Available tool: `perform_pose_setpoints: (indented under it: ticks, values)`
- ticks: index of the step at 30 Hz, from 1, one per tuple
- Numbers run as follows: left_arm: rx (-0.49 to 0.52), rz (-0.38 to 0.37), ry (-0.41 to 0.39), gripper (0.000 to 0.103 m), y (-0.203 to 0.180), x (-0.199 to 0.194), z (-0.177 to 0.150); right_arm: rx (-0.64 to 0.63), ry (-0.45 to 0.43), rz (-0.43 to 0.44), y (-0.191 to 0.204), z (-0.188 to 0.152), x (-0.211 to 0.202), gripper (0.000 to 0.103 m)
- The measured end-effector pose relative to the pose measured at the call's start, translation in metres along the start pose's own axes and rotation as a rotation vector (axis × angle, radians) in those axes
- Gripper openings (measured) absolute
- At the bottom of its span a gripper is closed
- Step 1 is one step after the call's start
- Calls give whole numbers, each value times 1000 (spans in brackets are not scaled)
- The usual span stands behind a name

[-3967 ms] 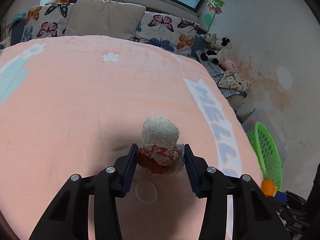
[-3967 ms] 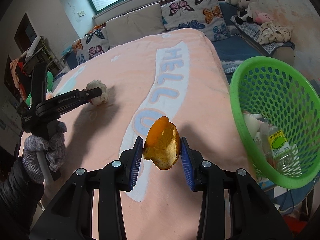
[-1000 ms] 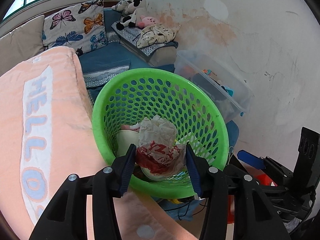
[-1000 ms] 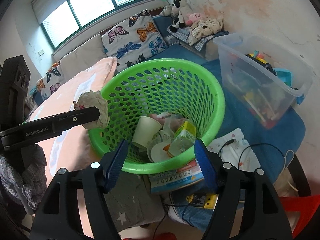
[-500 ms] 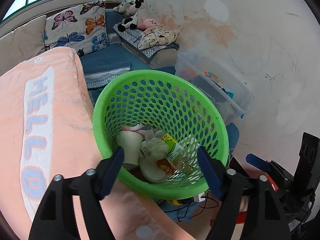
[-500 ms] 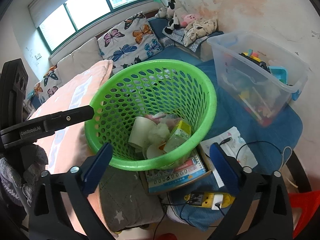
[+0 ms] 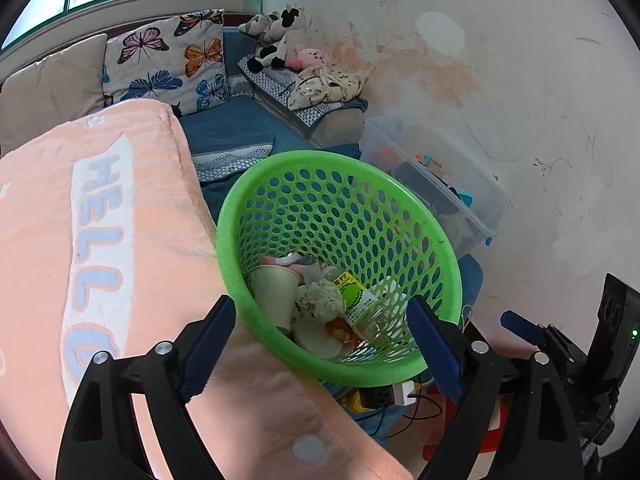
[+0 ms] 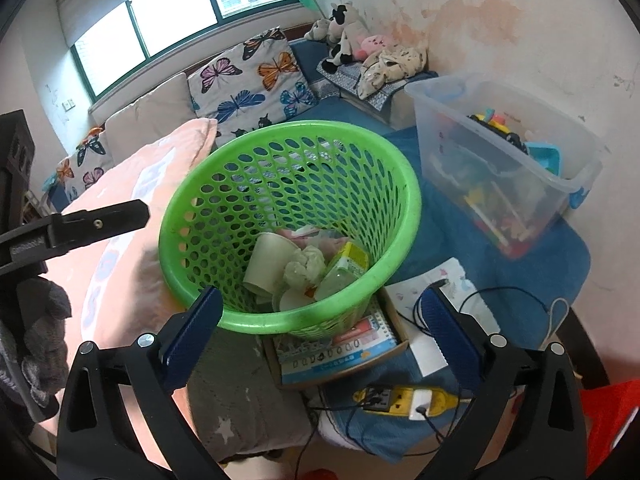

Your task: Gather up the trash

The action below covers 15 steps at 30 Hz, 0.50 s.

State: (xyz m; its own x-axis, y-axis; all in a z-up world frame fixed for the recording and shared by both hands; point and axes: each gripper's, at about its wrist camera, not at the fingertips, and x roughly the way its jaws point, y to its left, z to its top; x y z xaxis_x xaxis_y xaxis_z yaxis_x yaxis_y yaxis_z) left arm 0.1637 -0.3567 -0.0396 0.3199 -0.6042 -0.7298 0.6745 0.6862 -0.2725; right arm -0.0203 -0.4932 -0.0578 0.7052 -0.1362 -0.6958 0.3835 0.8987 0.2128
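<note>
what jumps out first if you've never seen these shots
The bright green basket beside the peach blanket, with a paper cup, a crumpled wrapper and a bottle in its bottom. The left gripper is opening and the right gripper stands wide above it, both empty.

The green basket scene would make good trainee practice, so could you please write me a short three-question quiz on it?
1. True or false: the left tongs hold a crumpled wrapper.
2. Which lies inside the green basket? A) a paper cup B) a plush cow C) a yellow power strip
3. In a few words: what stands just right of the basket in the right wrist view?

Key
1. False. The left tongs are opening with nothing between the pads; the crumpled wrapper lies in the basket. The right tongs are empty too.
2. A. The paper cup lies in it beside a bottle with a yellow-green label.
3. A clear plastic bin holding toys.
</note>
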Motion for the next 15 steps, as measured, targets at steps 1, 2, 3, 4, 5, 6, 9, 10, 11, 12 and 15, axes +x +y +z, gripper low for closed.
perform_pose_setpoints:
  ticks: [1,2,3,4,5,6,9,10,11,12,15]
  values:
    - [1,1,-3,87,1,-2,-1,-5,-4,-5,1,0,-1,99]
    - [2,3,-6,87,1,-4,-2,-7,-6,-8,1,0,-2,99]
    - [4,7,-9,87,1,-6,-3,-9,-8,-12,1,-1,-3,99]
    - [8,14,-13,89,2,-8,-4,-13,-13,-15,1,-1,-4,99]
    - [11,21,-17,89,3,-11,-5,-19,-16,-19,2,-1,-6,99]
    - [14,25,-22,90,3,-13,-6,-26,-18,-22,4,-1,-7,99]
    - [11,36,-37,93,6,-20,-10,-40,-26,-30,6,-3,-9,99]
    - [8,41,-42,93,7,-23,-12,-45,-26,-31,8,-3,-11,99]
    - [7,45,-47,94,9,-26,-13,-48,-27,-29,10,-4,-12,99]
    - [6,51,-51,94,10,-29,-14,-48,-27,-26,11,-4,-13,99]
    - [3,70,-69,95,14,-40,-19,-55,-24,-22,17,-6,-15,99]
